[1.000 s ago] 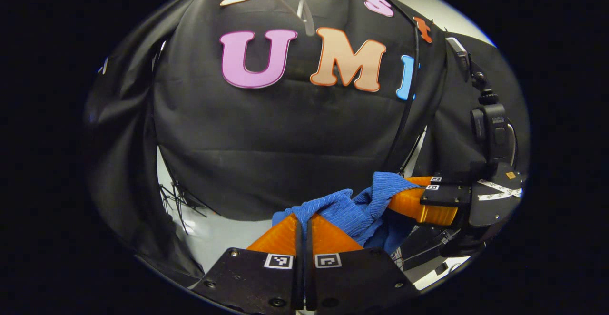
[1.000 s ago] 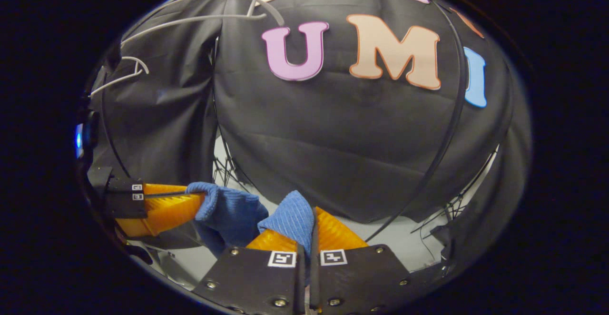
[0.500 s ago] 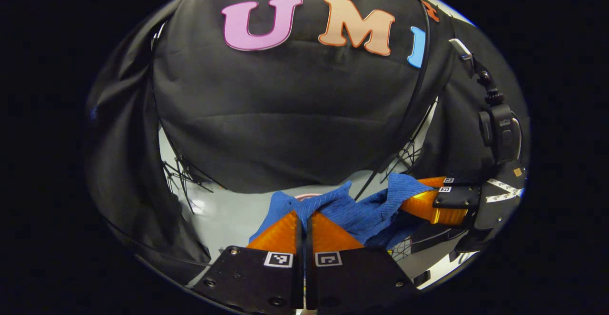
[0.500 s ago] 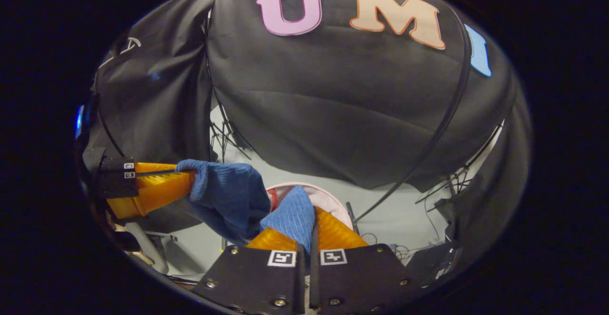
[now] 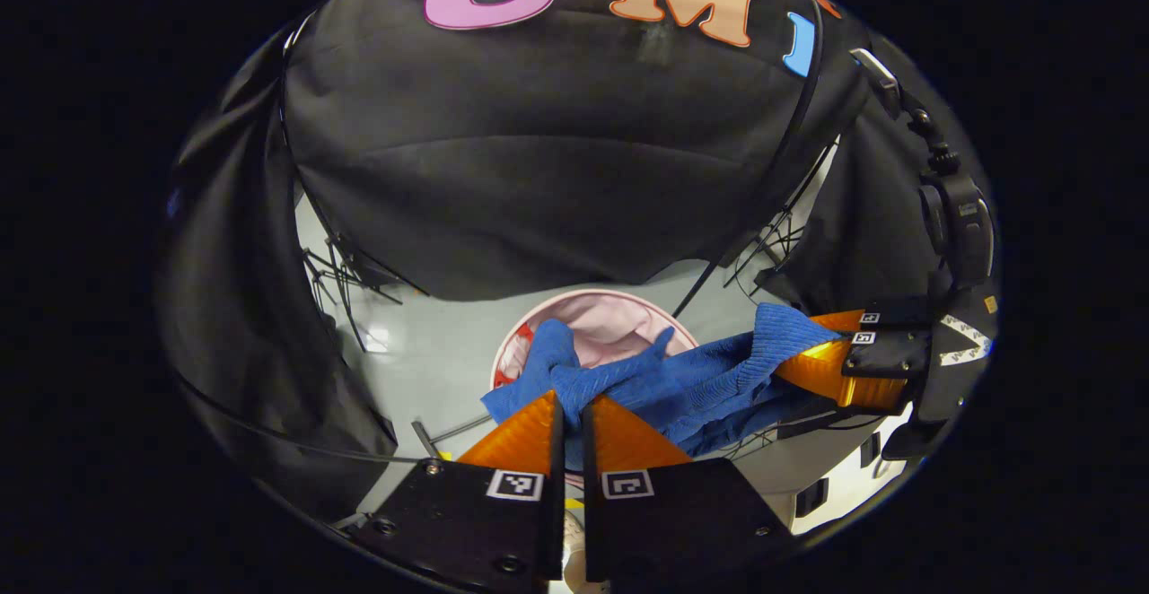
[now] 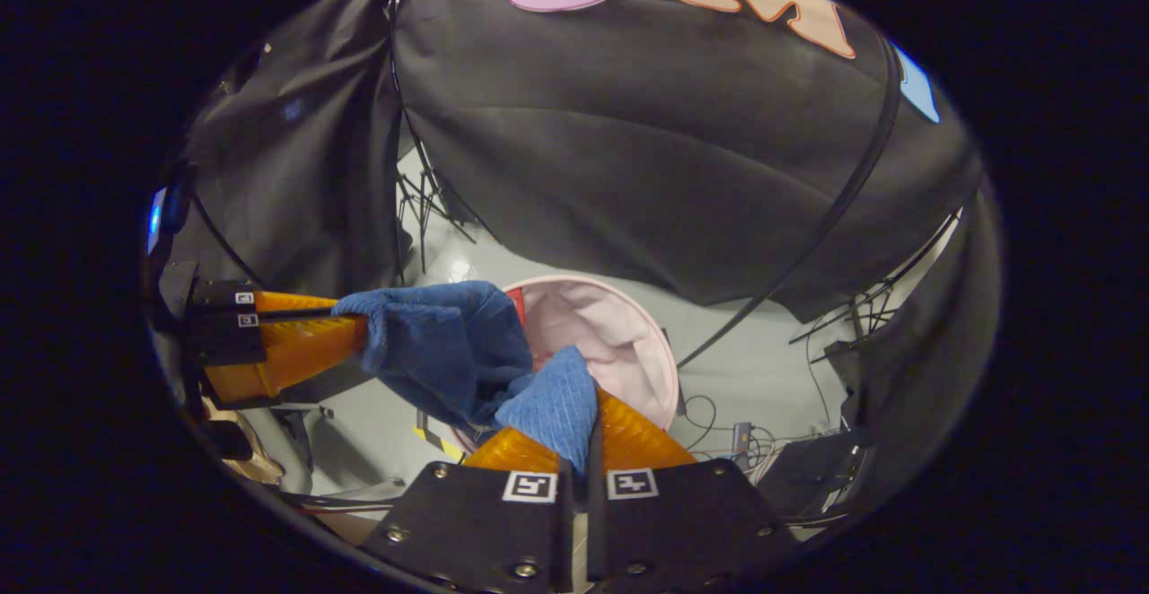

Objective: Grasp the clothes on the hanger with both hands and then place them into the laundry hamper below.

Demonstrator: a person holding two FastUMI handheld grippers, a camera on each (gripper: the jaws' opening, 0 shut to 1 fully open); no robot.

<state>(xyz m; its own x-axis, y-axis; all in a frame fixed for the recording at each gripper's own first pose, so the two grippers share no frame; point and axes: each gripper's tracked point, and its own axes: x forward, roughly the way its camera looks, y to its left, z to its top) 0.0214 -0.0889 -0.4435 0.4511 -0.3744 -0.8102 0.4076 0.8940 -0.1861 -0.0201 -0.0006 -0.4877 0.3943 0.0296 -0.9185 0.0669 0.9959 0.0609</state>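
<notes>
A round hamper (image 5: 530,325) with a pale pink lining stood on the grey floor (image 5: 431,361) below you, and something red (image 5: 523,343) showed at its inner edge. You held the blue cloth (image 5: 682,383) stretched above it: your left gripper (image 5: 567,410) pinched one end between closed fingers, and your right gripper (image 6: 588,414) pinched the other. The right gripper view also showed cables (image 6: 718,423) on the floor past the hamper.

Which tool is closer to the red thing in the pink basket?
Left, probably. The left tool hangs above the red thing at the basket edge; the right tool is off past the other side. Both hold the blue cloth.
</notes>
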